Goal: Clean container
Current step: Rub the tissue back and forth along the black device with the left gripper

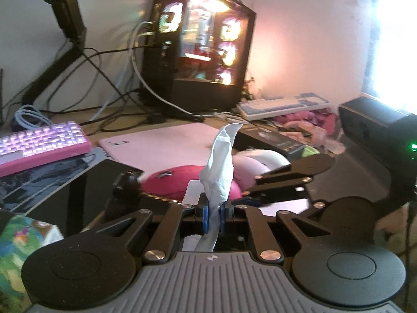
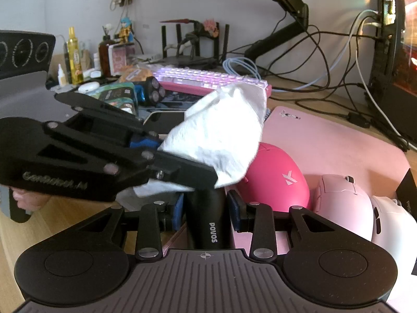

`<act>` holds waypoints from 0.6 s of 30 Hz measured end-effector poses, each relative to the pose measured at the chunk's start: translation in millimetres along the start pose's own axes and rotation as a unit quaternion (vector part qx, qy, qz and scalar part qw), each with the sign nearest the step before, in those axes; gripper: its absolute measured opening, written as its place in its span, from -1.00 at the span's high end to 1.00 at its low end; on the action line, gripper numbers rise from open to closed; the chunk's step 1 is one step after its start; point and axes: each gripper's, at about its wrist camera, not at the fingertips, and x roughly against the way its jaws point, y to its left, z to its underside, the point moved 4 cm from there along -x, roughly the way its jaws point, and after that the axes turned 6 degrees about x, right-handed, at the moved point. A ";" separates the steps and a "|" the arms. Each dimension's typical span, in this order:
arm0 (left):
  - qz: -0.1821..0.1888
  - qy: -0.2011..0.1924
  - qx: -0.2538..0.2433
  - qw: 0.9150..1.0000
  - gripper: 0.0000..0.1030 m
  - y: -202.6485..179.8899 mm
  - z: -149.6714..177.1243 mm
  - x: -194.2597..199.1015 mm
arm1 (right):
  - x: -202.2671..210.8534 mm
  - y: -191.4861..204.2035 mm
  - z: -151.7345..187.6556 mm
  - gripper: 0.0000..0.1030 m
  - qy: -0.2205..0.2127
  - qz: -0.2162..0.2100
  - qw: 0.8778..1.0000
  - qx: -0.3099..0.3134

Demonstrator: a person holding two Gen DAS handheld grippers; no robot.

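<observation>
**Tissue clamped in left gripper, black POVOS item clamped in right**

Left gripper [image 1: 214,215]: blue pads pressed together on a white tissue [image 1: 221,161]. The tissue rises in a twisted strip above the pads and trails down behind them. In the right wrist view the same gripper [image 2: 153,143] enters from the left and the tissue [image 2: 221,135] bunches out past its fingers; its lower edge is hidden behind the finger.

Right gripper [image 2: 206,212]: pads closed against a black container [image 2: 206,208] printed "POVOS". Only the part between the pads shows. Its top is covered by the tissue and the left gripper; its base is cut off by the gripper body. Whether tissue and container touch cannot be told.

Left wrist view: the right gripper [image 1: 286,180] appears as a blurred dark linkage to the right; the held container is not made out there.

Surroundings: magenta mouse [image 2: 276,174] just beyond the container, on a pink mat [image 2: 325,140]. Pale pink mouse [image 2: 344,203] beside it. Pink keyboard [image 2: 208,80] further back. Lit PC case [image 1: 203,44], blurred. Window glare washes out the right edge of the left view.
</observation>
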 end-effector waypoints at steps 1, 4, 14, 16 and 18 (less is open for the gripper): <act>0.006 0.002 -0.002 1.000 0.76 -1.6 0.8 -0.4 | 0.1 -0.1 0.0 0.24 0.000 0.000 1.000 0.000; 0.005 0.001 0.001 1.000 0.76 -0.9 1.1 -0.7 | 0.1 -0.4 -0.1 0.24 0.000 0.000 1.000 0.000; -0.023 -0.008 0.019 1.000 0.76 8.1 -0.9 -0.3 | -0.2 -0.1 -0.2 0.24 0.000 0.000 1.000 0.000; -0.037 -0.012 0.024 0.999 0.76 12.0 -2.0 0.4 | -0.3 0.2 -0.3 0.24 0.000 0.000 1.000 0.000; -0.052 -0.017 0.030 0.998 0.76 15.9 -3.6 2.3 | -0.3 0.0 -0.3 0.24 0.000 0.000 1.000 0.000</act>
